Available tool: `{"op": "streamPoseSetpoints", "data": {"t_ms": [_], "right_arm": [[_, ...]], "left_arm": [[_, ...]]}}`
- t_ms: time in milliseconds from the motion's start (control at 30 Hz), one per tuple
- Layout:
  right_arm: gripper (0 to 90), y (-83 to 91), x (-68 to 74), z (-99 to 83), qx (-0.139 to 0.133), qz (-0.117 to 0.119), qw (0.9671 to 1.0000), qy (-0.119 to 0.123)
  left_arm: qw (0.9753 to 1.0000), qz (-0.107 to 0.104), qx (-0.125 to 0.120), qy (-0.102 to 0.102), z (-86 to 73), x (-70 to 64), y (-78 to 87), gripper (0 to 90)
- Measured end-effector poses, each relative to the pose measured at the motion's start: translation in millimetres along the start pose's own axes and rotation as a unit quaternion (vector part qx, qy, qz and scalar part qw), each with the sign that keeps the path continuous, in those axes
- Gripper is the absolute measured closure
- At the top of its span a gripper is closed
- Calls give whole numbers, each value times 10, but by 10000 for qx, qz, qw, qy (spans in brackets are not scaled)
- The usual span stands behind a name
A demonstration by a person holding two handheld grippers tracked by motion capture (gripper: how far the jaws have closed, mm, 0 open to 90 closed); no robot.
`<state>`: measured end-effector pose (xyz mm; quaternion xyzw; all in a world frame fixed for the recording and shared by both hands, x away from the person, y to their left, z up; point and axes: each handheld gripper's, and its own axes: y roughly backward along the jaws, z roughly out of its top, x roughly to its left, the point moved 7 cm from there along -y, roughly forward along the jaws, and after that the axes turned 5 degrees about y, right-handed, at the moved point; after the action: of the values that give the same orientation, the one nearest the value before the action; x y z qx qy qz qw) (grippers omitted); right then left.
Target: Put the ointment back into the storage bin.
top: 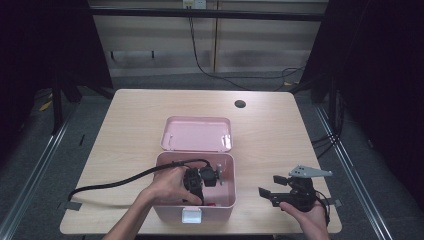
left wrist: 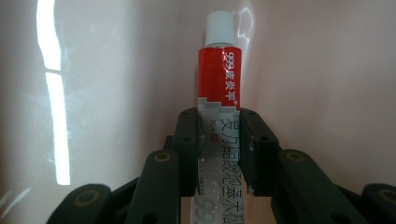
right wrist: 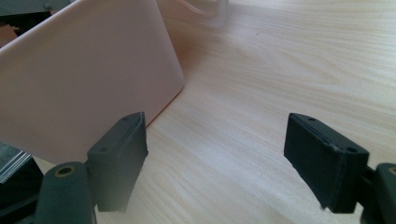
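The left gripper (top: 199, 181) is down inside the open pink box (top: 226, 162) at the near edge of the table (top: 125, 120), and its jaws are pinched on the lower half of a red-and-white tube (left wrist: 218, 88), white cap pointing away toward the box's inner wall. It looks like the step in hand is either setting the tube into the box or lifting it out; I can't tell which. The right gripper (top: 272, 192) waits on the table just right of the box, jaws spread wide and holding nothing. The lid (top: 196, 134) lies flat behind the box. Next, that left hand needs a steady, straight move that keeps the tube clear of the walls
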<state>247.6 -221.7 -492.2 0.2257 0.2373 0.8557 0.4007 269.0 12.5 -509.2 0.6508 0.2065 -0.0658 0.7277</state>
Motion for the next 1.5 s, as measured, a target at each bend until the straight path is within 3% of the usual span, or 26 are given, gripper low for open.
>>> {"op": "streamPoseSetpoints", "data": {"t_ms": [400,500,1000,1200,1500], "right_arm": [[212,-4,0,2,0,3,10000,28],[212,-4,-1,-1,12,3,10000,20],[212,-3,2,3,-4,8,10000,42],[212,-3,3,4,-7,4,10000,46],[212,-2,-1,4,-8,-10,10000,52]], "left_arm": [[9999,145,89,-9,-19,36,-51,701],[10000,55,-6,24,-3,23,-36,685],[9986,259,-383,275,36,22,70,524],[9979,235,-566,231,37,7,166,529],[9946,354,-927,295,40,-24,318,515]]}}
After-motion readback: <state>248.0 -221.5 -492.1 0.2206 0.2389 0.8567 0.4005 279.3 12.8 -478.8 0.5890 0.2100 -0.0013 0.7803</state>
